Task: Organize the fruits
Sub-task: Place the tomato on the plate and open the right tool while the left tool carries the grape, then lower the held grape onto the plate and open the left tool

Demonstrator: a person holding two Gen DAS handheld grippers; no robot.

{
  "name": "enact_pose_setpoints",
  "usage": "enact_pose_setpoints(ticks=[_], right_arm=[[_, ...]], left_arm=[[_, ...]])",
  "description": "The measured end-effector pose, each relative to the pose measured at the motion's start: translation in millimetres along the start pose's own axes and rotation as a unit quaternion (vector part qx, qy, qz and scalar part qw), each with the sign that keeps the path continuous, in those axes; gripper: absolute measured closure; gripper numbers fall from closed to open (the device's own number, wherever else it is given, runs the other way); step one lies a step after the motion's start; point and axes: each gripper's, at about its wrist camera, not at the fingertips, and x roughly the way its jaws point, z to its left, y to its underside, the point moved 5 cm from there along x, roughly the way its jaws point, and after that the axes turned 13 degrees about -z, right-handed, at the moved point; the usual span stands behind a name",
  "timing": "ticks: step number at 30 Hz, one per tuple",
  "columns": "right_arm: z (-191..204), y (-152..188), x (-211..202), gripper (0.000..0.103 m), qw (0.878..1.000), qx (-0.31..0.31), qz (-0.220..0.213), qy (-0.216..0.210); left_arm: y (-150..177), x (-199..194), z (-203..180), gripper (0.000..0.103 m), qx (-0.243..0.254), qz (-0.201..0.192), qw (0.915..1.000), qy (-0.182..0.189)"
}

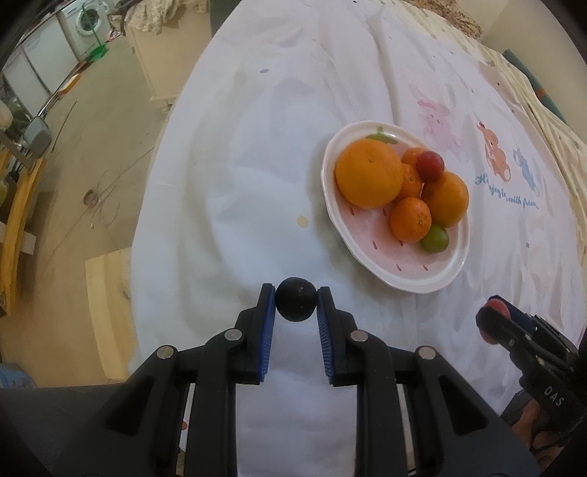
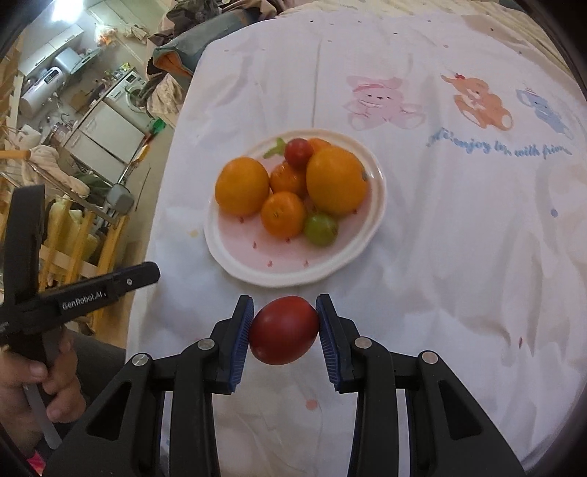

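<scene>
A white and pink plate (image 1: 433, 273) (image 2: 256, 253) on the white cloth holds two large oranges (image 1: 368, 174) (image 2: 336, 179), several small tangerines (image 1: 410, 219) (image 2: 283, 214), a small red fruit (image 1: 430, 165) (image 2: 298, 152) and a green fruit (image 1: 434, 238) (image 2: 320, 229). My left gripper (image 1: 296, 303) is shut on a dark round plum (image 1: 296, 303), held short of the plate's near left rim. My right gripper (image 2: 284, 330) is shut on a red plum (image 2: 284, 330), just short of the plate's near rim; it also shows in the left wrist view (image 1: 495, 319).
The white cloth with cartoon animal prints (image 2: 477, 99) covers the table. The table's left edge drops to a tiled floor (image 1: 91, 146) with a wooden chair (image 2: 73, 235), a washing machine (image 1: 86, 22) and clutter. The left gripper's body (image 2: 73, 293) sits at the left of the right wrist view.
</scene>
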Motion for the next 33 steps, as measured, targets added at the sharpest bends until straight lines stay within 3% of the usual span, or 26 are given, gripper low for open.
enact_pose_setpoints(ticks=[15, 21, 23, 26, 29, 33], right_arm=[[37.7, -28.7, 84.1, 0.066, 0.998, -0.019, 0.04, -0.041], [46.5, -28.2, 115.5, 0.064, 0.996, -0.016, 0.07, -0.051], [46.5, -29.0, 117.0, 0.063, 0.996, -0.009, 0.069, -0.054], [44.3, -29.5, 115.3, 0.049, 0.995, 0.01, 0.071, -0.068], [38.8, -33.9, 104.8, 0.048, 0.995, 0.025, 0.062, -0.073], [25.0, -33.4, 79.3, 0.048, 0.997, 0.027, 0.061, -0.049]], left_arm=[[-12.9, -1.3, 9.8, 0.084, -0.036, -0.001, 0.9993, 0.005], [-18.7, -3.7, 27.0, 0.084, -0.066, -0.011, 0.9977, -0.013], [-19.7, -2.8, 31.3, 0.084, -0.071, -0.012, 0.9973, -0.017], [-18.6, -0.1, 34.7, 0.084, -0.079, -0.007, 0.9967, -0.02], [-18.5, 0.9, 33.3, 0.084, -0.078, -0.006, 0.9967, -0.022], [-18.6, 0.9, 30.3, 0.084, -0.071, -0.011, 0.9971, -0.025]])
